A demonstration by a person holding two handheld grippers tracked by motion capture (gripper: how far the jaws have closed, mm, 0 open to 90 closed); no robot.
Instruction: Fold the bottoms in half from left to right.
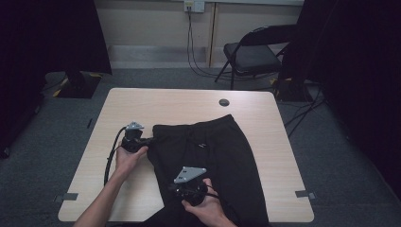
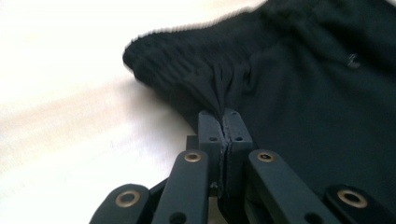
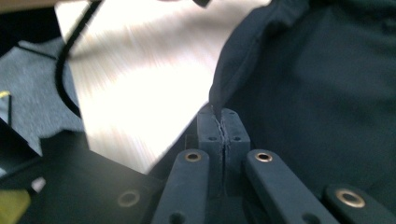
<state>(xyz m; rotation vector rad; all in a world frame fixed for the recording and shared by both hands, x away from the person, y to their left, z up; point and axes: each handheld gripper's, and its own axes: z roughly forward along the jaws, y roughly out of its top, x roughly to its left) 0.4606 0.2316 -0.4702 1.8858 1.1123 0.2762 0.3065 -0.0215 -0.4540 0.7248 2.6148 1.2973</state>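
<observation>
Now my left gripper (image 2: 223, 122) pinches the ribbed waistband of the black trousers (image 1: 213, 156) lying on the table (image 1: 142, 101), while my right gripper (image 3: 221, 122) clamps their side edge, so I can lift both together.

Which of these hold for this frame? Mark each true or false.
1. The left tongs are clamped on the black trousers near the ribbed waistband. True.
2. The right tongs stand wide open above the table. False: they are shut on a fold of the trousers.
3. The trousers are white. False: black.
4. A folding chair stands beyond the table. True.
</observation>
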